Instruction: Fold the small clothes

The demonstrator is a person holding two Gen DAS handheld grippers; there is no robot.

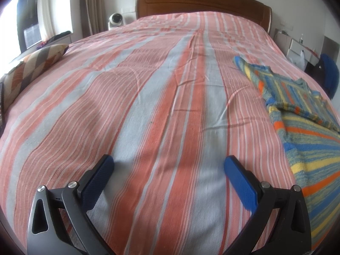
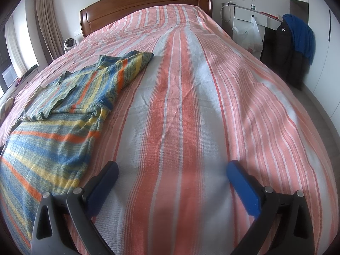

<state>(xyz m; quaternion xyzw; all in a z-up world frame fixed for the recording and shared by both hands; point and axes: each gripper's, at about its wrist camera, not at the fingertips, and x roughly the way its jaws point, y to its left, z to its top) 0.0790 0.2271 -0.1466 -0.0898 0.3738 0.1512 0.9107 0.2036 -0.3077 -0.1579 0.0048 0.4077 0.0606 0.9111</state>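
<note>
Both of your tongs are spread wide and hold nothing: the left gripper (image 1: 169, 165) hovers over bare bedspread (image 1: 148, 106) with the shirt (image 1: 297, 110) off to its right, and the right gripper (image 2: 172, 170) hovers over bare bedspread with the shirt (image 2: 63, 106) off to its left, so the shirt lies between the two of you, on the near half of the bed and well short of the headboard (image 1: 201, 2). It is a striped knit in blue, yellow, green and orange, lying mostly flat but rumpled, with one sleeve (image 2: 131, 63) reaching away toward the headboard and a fold of cloth bunched across the chest. Judge it as light, soft and floppy: it will not hold any shape, it will sag from wherever you pinch it, and the loose weave looks likely to stretch if you tug hard. The coarse bedspread beneath should grip it somewhat, so dragging may bunch it rather than slide it. Take it by edges, not the middle: the hem corner nearest each gripper looks like the easiest hold for smoothing it flat, and the sleeve end toward the headboard is the natural pinch for folding that sleeve inward. Pinch only the shirt layer, since the bedspread is wrinkled and could be caught with it
</note>
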